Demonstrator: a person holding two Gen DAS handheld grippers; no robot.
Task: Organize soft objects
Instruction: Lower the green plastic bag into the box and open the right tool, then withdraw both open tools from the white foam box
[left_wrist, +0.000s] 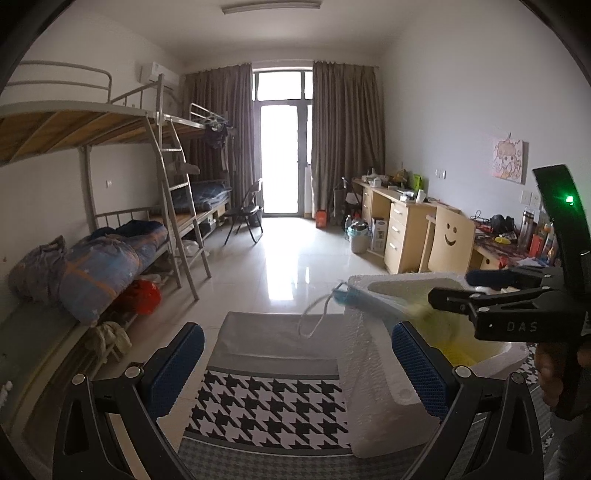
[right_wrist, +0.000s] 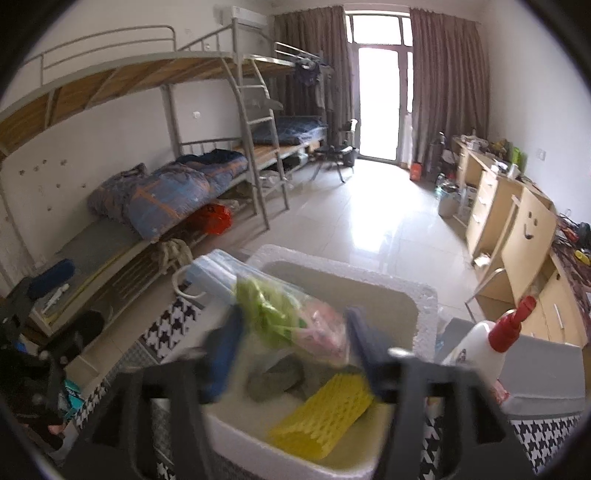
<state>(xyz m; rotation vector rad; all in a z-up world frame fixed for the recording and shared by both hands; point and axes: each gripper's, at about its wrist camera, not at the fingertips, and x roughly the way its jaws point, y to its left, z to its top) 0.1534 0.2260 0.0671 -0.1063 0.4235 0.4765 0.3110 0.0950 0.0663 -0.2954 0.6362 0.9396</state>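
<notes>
Right wrist view first: the white foam box fills the middle, open-topped, sitting on the houndstooth cloth of the counter. My right gripper hangs over its mouth, and between the jaws lies the clear bag of soft things, green at one end and pink at the other. Its long axis runs from about ten o'clock down to four o'clock, slanting across the gap rather than along my fingers. A pale blue mask pack with a white loop sticks out at ten o'clock, over the box's far-left rim.

My right jaws stand wide, and I judge the pads clear of the bag on both sides, though blur makes the left pad hard to read. The bag seems to rest on the box's contents, not in my grip. Below it, at six o'clock, lie a yellow sponge and a grey cloth on the box floor.

Left wrist view: my left gripper is open and empty, with the box's near wall just inside its right finger, at three o'clock. The right hand is plainly the nearer one to the bag.

A white bottle with a red cap stands outside the box at three o'clock.
</notes>
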